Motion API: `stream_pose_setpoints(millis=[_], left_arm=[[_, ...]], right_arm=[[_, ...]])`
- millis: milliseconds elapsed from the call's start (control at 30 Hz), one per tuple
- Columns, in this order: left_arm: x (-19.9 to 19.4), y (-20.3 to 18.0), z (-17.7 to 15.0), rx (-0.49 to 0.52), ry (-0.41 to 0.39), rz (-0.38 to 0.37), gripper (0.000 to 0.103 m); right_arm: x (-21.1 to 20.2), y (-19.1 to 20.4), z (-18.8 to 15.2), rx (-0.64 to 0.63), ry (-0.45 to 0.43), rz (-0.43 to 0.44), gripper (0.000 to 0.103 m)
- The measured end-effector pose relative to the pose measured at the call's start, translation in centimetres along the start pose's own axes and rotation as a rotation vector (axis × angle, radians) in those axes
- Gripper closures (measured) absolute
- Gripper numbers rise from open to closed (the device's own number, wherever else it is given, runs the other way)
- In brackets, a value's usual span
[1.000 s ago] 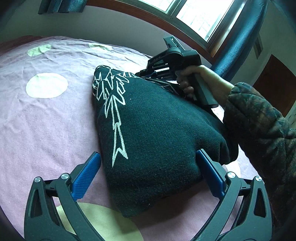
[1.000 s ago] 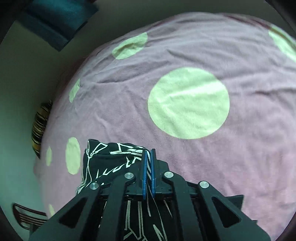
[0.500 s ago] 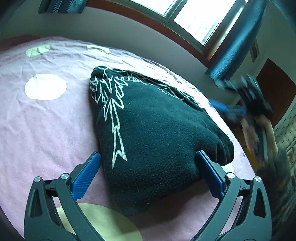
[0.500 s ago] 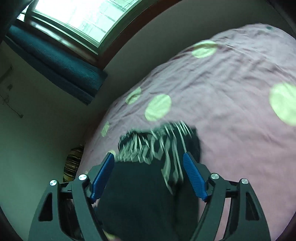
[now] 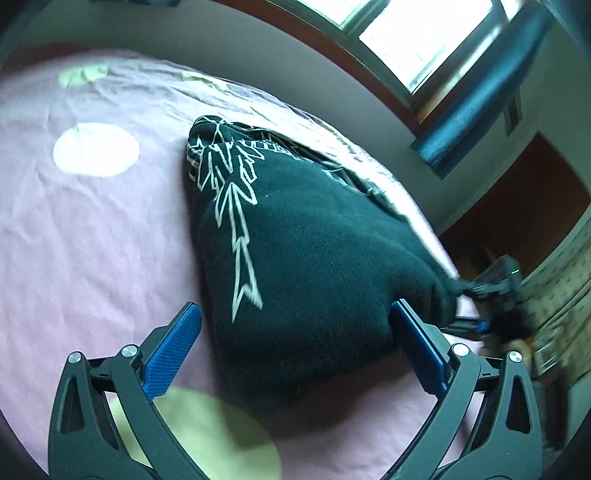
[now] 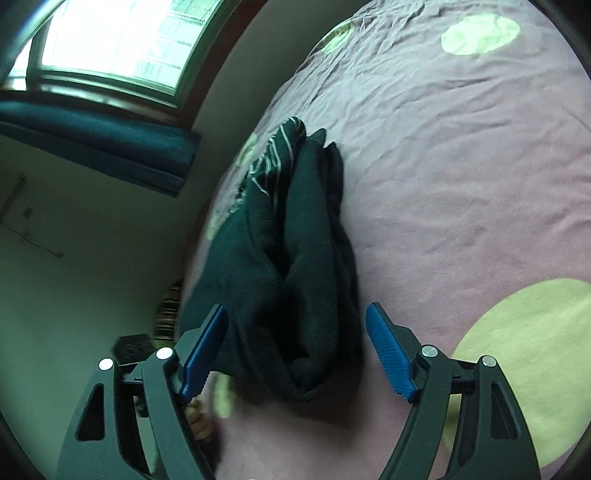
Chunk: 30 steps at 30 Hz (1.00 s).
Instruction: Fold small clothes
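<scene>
A dark green sweater point(image 5: 314, 240) with a white line pattern lies folded on the pink sheet point(image 5: 92, 240). My left gripper point(image 5: 293, 306) is open, its blue fingers on either side of the sweater's near corner, the right pad against the cloth's edge. My right gripper point(image 5: 476, 321) shows blurred at the sweater's right corner. In the right wrist view the right gripper point(image 6: 297, 308) stands open, straddling the thick folded end of the sweater point(image 6: 295, 258) without pressing on it.
The sheet point(image 6: 461, 166) has pale green dots point(image 6: 517, 362). The bed's edge runs along the wall under a window point(image 5: 424, 33) with blue curtains point(image 5: 469, 110). A brown door point(image 5: 528, 206) stands beyond. A hand point(image 6: 199, 417) shows under my right gripper's left finger.
My right gripper let go of the sweater's far edge, opened and swung round to its right end. The left gripper stayed open at the near corner.
</scene>
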<state>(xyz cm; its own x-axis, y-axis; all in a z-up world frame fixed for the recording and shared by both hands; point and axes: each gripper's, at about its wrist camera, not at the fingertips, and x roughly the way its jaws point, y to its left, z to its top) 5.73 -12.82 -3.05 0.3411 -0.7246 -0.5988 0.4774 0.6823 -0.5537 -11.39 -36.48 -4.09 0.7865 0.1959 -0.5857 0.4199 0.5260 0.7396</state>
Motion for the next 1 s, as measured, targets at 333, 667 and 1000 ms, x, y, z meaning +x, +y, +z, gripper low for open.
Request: stream_pose_setpoints(millis=[333,667,1000], left_arm=[[-0.4,2.8,0.4,-0.196,0.093,-0.206,0.002],[2.4,2.3,0.6,-0.191,0.107,-0.112,0.014],[2.6,2.9,-0.7,-0.16,0.051,-0.104,0.017]], right_arm=[[3.1,-1.0,-0.7,0.062,0.067,0.113,0.026],[3.7,-0.3,-1.4,-0.02,0.077,0.069,0.058],[3.7,-1.3,-2.4,-0.045,0.054,0.114,0.065]])
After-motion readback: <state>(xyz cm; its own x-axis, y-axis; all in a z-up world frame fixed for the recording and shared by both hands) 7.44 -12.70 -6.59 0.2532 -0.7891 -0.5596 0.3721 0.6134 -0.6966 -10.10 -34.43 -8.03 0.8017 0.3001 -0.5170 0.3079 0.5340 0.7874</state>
